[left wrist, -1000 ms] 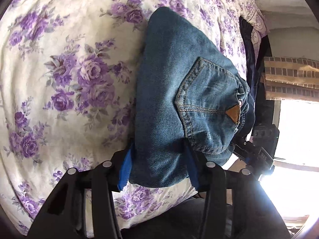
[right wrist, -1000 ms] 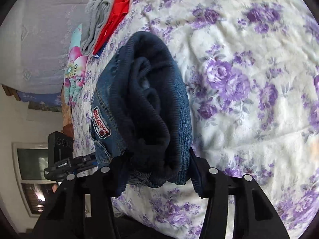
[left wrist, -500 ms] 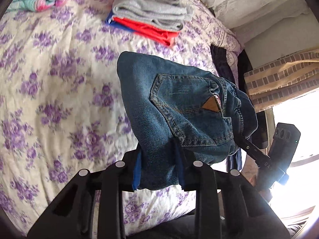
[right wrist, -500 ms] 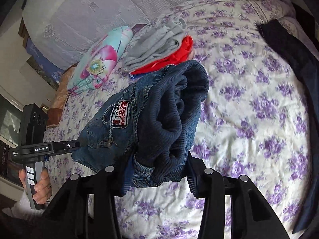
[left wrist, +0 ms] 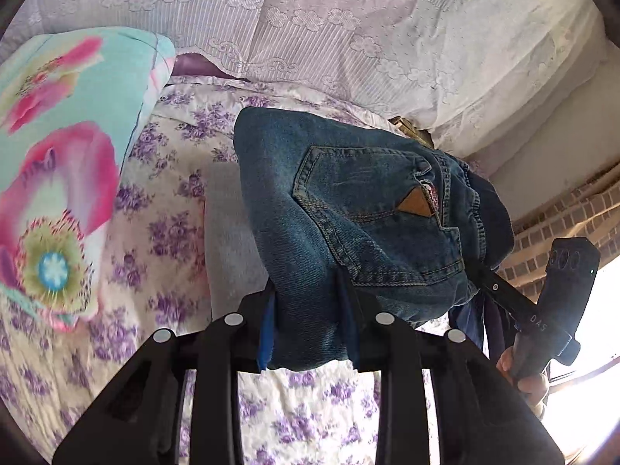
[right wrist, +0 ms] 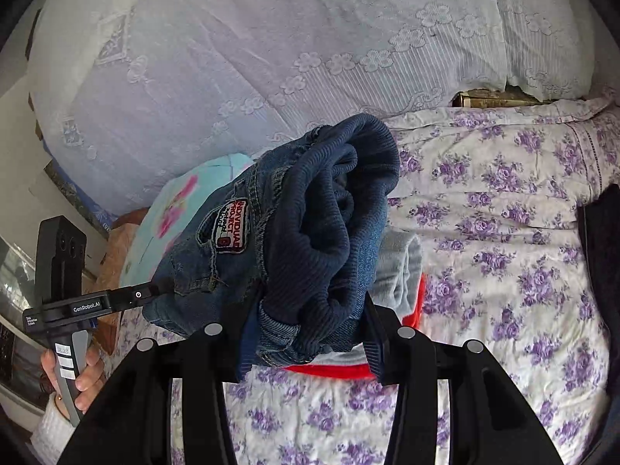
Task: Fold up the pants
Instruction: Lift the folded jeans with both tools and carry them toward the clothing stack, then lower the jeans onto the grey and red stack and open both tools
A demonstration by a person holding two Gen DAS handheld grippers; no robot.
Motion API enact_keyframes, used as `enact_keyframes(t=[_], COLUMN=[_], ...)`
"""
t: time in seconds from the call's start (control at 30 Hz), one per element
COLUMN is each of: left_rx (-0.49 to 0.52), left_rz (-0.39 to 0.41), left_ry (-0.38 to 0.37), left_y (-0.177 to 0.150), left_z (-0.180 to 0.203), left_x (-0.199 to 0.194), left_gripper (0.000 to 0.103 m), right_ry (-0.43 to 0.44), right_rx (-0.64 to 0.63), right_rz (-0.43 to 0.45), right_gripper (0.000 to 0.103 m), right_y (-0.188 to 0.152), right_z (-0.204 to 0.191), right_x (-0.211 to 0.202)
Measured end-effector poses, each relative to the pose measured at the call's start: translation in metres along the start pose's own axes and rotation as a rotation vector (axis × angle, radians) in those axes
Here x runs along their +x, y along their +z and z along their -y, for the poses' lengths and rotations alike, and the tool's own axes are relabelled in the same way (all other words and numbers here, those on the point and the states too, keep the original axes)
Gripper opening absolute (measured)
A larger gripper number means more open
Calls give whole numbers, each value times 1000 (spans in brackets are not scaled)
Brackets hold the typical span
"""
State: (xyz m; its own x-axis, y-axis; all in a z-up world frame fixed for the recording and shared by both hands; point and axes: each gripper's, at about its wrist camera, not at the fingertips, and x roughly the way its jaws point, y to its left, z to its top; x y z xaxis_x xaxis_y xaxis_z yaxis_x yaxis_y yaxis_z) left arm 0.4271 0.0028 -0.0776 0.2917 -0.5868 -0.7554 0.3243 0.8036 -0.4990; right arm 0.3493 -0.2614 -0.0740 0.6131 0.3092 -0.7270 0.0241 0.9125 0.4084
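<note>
A folded bundle of blue denim pants (left wrist: pixel 341 209) hangs in the air above the bed, held from both ends. My left gripper (left wrist: pixel 308 325) is shut on the end with the back pocket and tan patch. My right gripper (right wrist: pixel 310 329) is shut on the other end, where the dark ribbed lining and a sewn badge (right wrist: pixel 228 228) show. The pants (right wrist: pixel 294 232) sit over a folded grey and red stack (right wrist: pixel 403 283) on the bed.
The bed has a white sheet with purple flowers (right wrist: pixel 503 232). A turquoise and pink pillow (left wrist: pixel 66 162) lies at the left. A white lace cover (left wrist: pixel 348 38) rises behind. A dark garment (right wrist: pixel 600 271) lies at the right edge. Brick wall and bright window (left wrist: pixel 573 209) stand right.
Both grippers have lifted the folded pants and carried them toward the head of the bed. The grey and red stack now lies beneath the pants, and the lace cover fills the background.
</note>
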Motion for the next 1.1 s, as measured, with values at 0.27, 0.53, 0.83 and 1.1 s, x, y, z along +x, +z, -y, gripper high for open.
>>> enact_keyframes(t=[0.27, 0.53, 0.83, 1.1], left_rx=[-57, 19, 99, 125], left_rz=[-142, 7, 267, 304], left_ry=[-40, 196, 396, 586], left_y=[-14, -32, -125, -222], left_z=[-72, -53, 38, 117], left_x=[120, 52, -99, -170], left_gripper=[40, 73, 95, 98], right_ry=[-16, -155, -330, -355], right_rx=[137, 55, -146, -153], right_rz=[-96, 54, 183, 34], right_gripper=[73, 82, 98, 99], right_y=[-39, -23, -81, -198], right_z=[66, 24, -74, -94], right_x=[95, 29, -117, -156])
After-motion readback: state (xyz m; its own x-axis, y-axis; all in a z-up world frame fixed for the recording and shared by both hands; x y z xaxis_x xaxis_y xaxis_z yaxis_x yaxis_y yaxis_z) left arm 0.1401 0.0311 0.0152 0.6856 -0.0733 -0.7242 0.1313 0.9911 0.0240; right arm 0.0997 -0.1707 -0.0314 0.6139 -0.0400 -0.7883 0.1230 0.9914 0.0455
